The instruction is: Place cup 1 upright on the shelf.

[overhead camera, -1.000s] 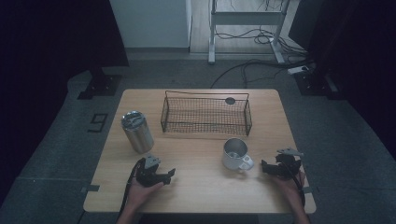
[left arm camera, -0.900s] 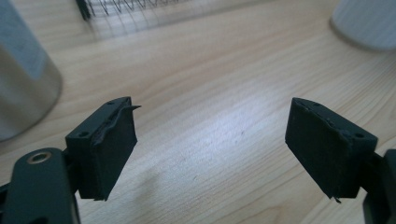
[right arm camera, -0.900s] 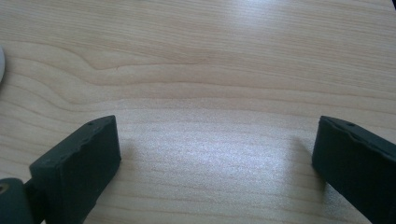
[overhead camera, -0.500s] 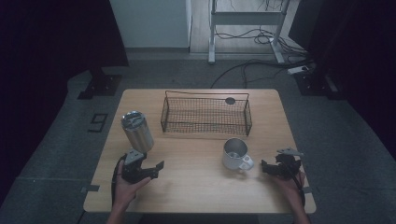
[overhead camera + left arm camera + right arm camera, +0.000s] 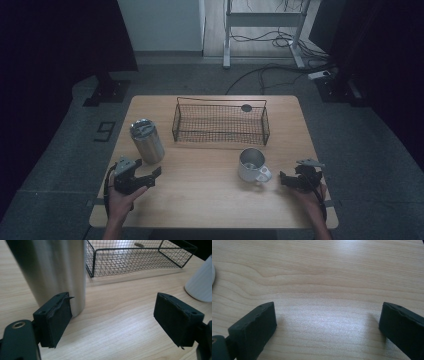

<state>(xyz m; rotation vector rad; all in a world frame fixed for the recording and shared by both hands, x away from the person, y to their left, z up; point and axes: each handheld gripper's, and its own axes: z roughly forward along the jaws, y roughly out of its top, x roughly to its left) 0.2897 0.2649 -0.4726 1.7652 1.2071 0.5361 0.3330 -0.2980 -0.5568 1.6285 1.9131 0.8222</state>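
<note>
left claw (image 5: 156, 173): jaws just opening, empty | steel tumbler (image 5: 147, 141): just beside

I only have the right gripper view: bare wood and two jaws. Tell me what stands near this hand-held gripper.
Observer: A white mug stands upright beside the right hand-held gripper, its handle turned toward it.
Operator: Report the other hand.
Observer: The left hand-held gripper sits by an upright steel tumbler. Its jaws have just been opening and nothing is between them.
Operator: Now give me the far side of the table.
Observer: A black wire basket stands there, about midway across, beyond both the mug and the tumbler.
</note>
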